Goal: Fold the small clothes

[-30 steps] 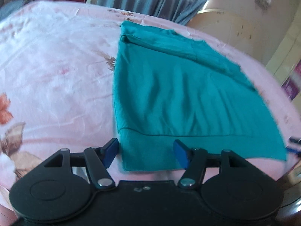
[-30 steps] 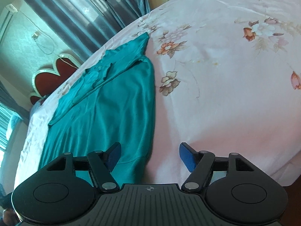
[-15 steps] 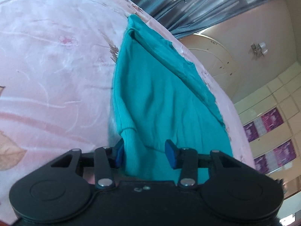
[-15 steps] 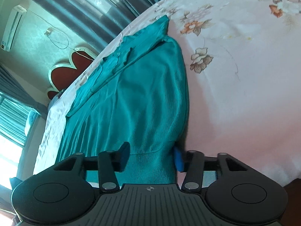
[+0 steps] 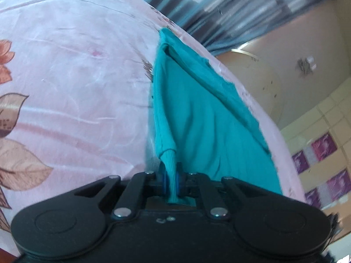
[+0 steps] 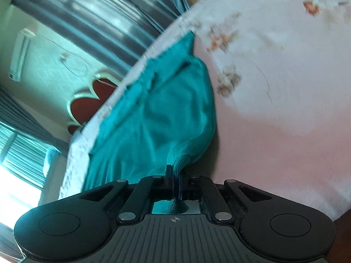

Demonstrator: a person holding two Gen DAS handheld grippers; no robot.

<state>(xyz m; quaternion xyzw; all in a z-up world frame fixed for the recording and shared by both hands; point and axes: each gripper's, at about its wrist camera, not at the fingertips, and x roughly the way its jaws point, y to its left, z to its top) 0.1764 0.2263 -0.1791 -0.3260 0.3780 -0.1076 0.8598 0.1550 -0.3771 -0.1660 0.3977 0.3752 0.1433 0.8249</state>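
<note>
Both my tongs have just closed. My left gripper (image 5: pixel 171 180) now pinches the ribbed hem of the teal knit top (image 5: pixel 206 118); my right gripper (image 6: pixel 174 186) pinches the hem's other corner. The top lies on the pink floral bedsheet (image 5: pixel 72 70), running toward 12 o'clock. Judgement: near edge secured, ready to lift and fold away. No legible writing.

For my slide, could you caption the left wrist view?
Left gripper shut on teal garment's ribbed hem, floral bedsheet beneath.
</note>
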